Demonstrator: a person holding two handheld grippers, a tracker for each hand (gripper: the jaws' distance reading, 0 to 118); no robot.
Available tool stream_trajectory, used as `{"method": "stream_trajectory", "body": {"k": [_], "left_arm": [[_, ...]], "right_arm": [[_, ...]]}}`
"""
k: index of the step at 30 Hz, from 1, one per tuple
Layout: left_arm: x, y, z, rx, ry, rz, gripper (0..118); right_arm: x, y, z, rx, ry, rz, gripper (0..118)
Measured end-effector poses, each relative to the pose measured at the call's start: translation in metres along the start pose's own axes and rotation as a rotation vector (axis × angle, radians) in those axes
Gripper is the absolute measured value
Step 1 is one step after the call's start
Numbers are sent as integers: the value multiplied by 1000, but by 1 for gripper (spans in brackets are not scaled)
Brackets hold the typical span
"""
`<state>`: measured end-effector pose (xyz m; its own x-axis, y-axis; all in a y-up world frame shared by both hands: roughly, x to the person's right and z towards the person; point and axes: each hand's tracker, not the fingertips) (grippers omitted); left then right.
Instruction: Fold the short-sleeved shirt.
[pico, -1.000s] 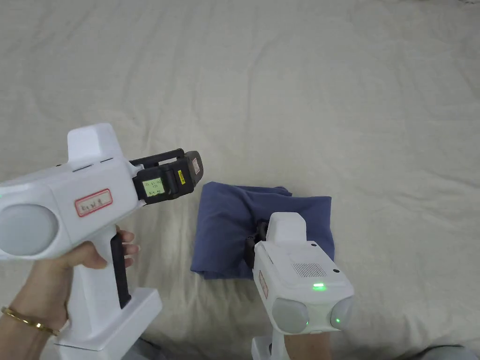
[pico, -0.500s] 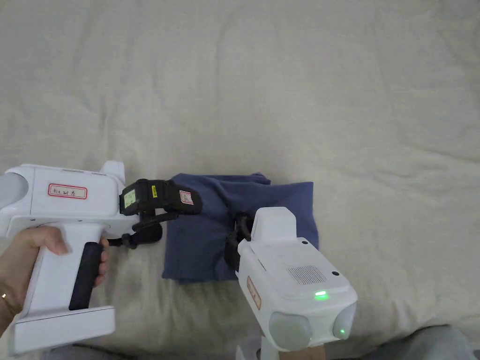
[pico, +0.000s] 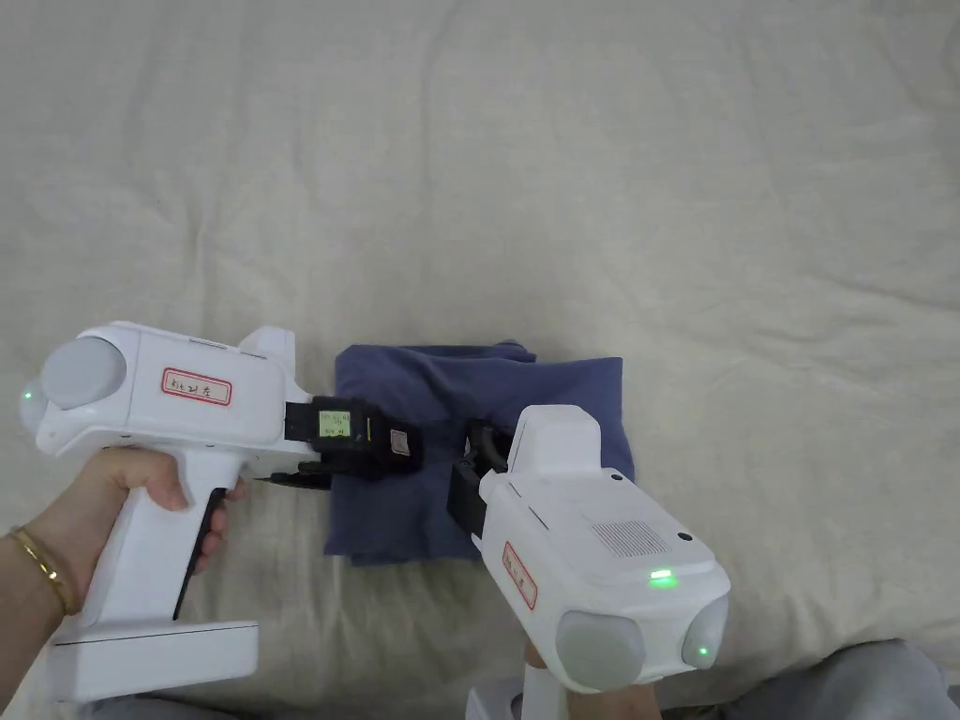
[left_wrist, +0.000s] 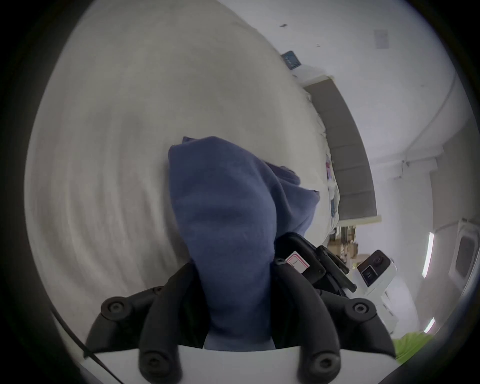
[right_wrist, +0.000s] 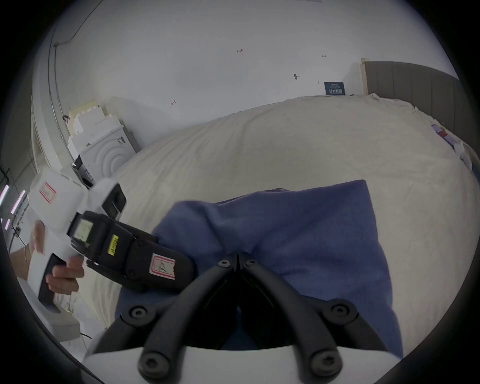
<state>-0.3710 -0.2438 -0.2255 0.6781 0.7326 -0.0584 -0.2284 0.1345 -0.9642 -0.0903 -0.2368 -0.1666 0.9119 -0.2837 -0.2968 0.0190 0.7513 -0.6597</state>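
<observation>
Blue shirt (pico: 525, 412) — folded into a compact rectangle, lying on the cream bed sheet (pico: 656, 187), lower centre of the head view. Left gripper (pico: 398, 450) — at the shirt's left edge; in its own view the jaws stand apart with a band of blue cloth (left_wrist: 233, 233) running up between them, whether they press on it cannot be told. Right gripper (right_wrist: 237, 256) — tips closed together, resting against the shirt's top layer near its middle, nothing visibly pinched between them.
</observation>
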Motion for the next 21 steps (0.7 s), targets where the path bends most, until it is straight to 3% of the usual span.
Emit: {"method": "stream_trajectory", "body": {"k": [1,6,11,16,21], "left_arm": [[0,-3,0,15,-74,53,30],[34,-7,5,35,99,20,23],[76,-7,19,42,188,-4,21],[91,-5,67,92,239,-62,21],[54,-3,146,160,405,-15,21]], "right_arm": [[-1,2,-1,-14,-2,-6,0],[5,22,24,10,21,17,0],[19,71,96,178,2,89,0],[43,111,155,319,-53,116,0],[57,135,187,378,-96,136,0]]}}
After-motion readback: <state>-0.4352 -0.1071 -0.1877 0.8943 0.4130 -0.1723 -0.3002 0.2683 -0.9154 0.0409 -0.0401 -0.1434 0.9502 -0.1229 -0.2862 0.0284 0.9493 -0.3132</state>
